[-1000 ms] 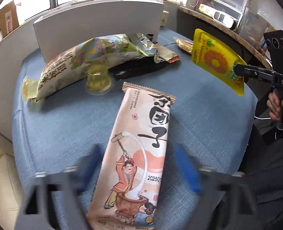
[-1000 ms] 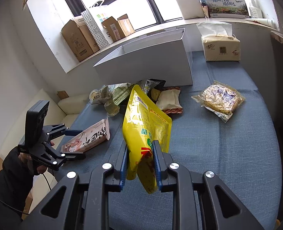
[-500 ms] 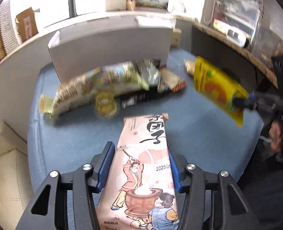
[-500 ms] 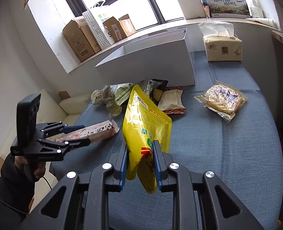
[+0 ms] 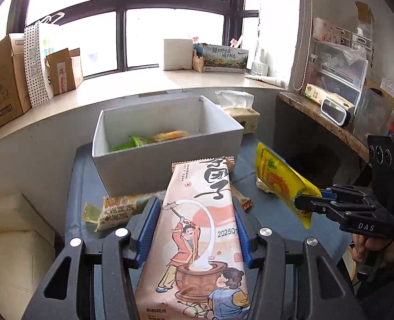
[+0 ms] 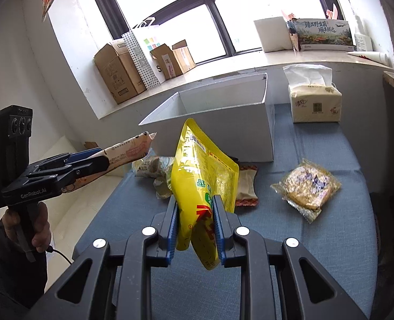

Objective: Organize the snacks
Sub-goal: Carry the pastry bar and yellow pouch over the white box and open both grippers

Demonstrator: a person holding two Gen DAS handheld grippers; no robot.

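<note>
Left wrist view: my left claw [image 5: 194,229] grips a long peach-pink plastic snack packet with cartoon figures [image 5: 199,229], lifted off the blue cloth tabletop [image 5: 266,208]. At twelve o'clock stands the open white cardboard box [image 5: 167,165]. At three o'clock my right claw [image 6: 194,229] is clamped on a glossy yellow foil pouch [image 6: 202,176], also held in the air.

The left gripper [image 5: 195,230] has its jaws clamped on a pink snack pack [image 5: 201,229]. A white box [image 5: 170,165] stands at twelve o'clock; the right gripper [image 5: 307,200] pinches a yellow pouch [image 5: 279,181] at three o'clock.
</note>
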